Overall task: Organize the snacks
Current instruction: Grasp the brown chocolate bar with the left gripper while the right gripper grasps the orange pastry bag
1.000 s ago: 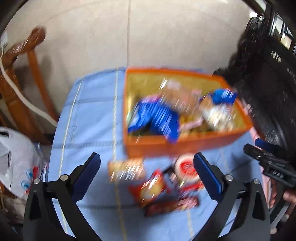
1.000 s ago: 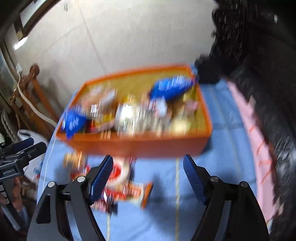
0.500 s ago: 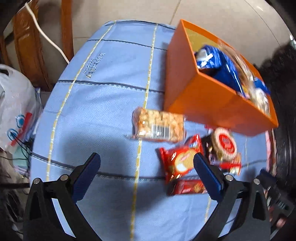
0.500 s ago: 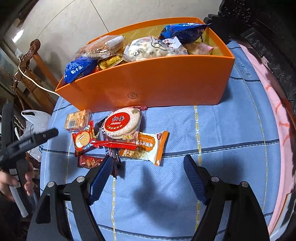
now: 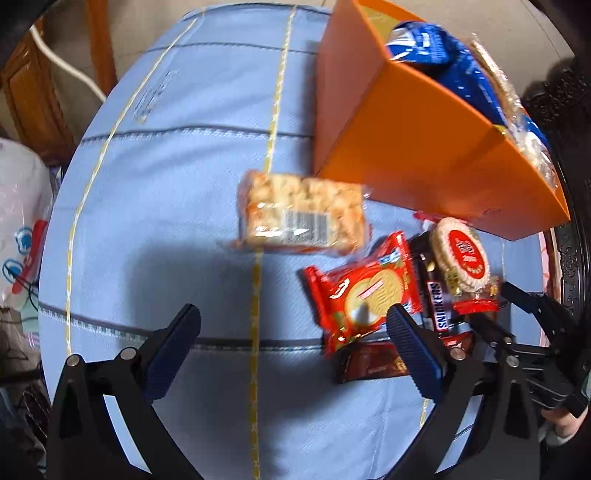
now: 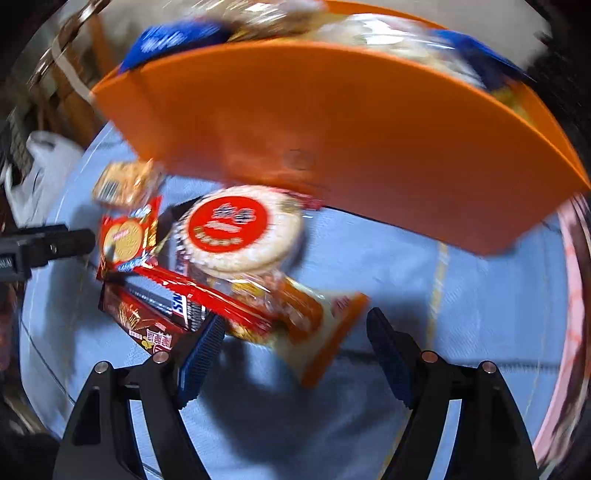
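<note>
Looks like somebody's living room at home. The desk (image 5: pixel 177 177) has a light blue quilted cloth over it, tile floor (image 5: pixel 155 26) past it at 12 o'clock, a carved wooden chair (image 5: pixel 33 92) at 10 o'clock, and a white plastic shopping bag (image 5: pixel 18 206) at 9. An orange box (image 5: pixel 424 147) stuffed with snacks sits at 1 o'clock.

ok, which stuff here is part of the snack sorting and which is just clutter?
Job:
- orange box, already holding packets
- loose on the blue cloth: rice crisp bar, red biscuit pack, round rice cracker, Snickers, brown bar, orange-edged packet
- left gripper, right gripper, both open, empty

Clutter:
- white plastic bag
- wooden chair
</note>
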`<control>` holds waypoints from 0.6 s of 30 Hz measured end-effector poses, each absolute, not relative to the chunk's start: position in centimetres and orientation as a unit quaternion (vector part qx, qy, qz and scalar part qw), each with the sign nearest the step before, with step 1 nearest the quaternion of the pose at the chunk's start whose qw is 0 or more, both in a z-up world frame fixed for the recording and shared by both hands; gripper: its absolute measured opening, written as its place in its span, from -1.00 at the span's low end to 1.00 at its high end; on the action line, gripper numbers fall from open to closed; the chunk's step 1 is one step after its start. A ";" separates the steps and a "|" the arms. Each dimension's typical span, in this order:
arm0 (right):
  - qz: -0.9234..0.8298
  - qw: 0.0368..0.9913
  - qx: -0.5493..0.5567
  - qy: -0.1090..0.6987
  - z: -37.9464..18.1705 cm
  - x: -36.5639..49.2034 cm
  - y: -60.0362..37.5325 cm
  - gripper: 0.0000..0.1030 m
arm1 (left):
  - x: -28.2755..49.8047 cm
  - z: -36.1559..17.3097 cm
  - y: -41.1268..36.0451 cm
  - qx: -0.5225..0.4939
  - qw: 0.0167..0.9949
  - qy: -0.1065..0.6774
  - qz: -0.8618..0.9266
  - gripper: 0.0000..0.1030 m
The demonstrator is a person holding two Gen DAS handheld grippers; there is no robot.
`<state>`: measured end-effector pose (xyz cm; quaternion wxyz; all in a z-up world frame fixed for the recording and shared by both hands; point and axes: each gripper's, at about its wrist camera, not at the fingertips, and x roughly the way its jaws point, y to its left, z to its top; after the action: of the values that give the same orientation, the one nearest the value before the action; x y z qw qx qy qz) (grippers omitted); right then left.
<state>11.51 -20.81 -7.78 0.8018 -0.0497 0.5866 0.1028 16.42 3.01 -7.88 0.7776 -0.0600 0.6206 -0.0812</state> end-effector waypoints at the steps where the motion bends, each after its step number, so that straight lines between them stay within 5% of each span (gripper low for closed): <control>1: 0.116 0.799 -0.074 0.586 -8.1 11.8 -20.0 0.55 | 16.4 -8.0 3.2 -0.063 0.776 0.623 -0.079 0.91; 5: 0.156 0.781 -0.124 0.592 -9.5 12.3 -18.0 0.51 | 16.3 -8.1 3.5 -0.069 0.774 0.626 -0.071 0.91; 7: 0.176 0.773 -0.132 0.595 -9.0 12.2 -17.2 -0.11 | 16.1 -7.9 3.4 -0.069 0.774 0.626 -0.071 0.91; 9: 0.174 0.766 -0.128 0.605 -8.7 12.1 -17.2 -0.21 | 15.9 -7.7 3.1 -0.067 0.775 0.624 -0.075 0.91; 18: 0.159 0.761 0.034 0.628 -7.3 7.8 -22.7 -0.24 | 13.8 -7.7 -0.9 -0.027 0.770 0.626 -0.122 0.92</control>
<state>7.77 -22.70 -7.26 0.7612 0.0336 0.6277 0.1595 13.77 -0.85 -7.68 0.7700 -0.0273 0.6257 -0.1222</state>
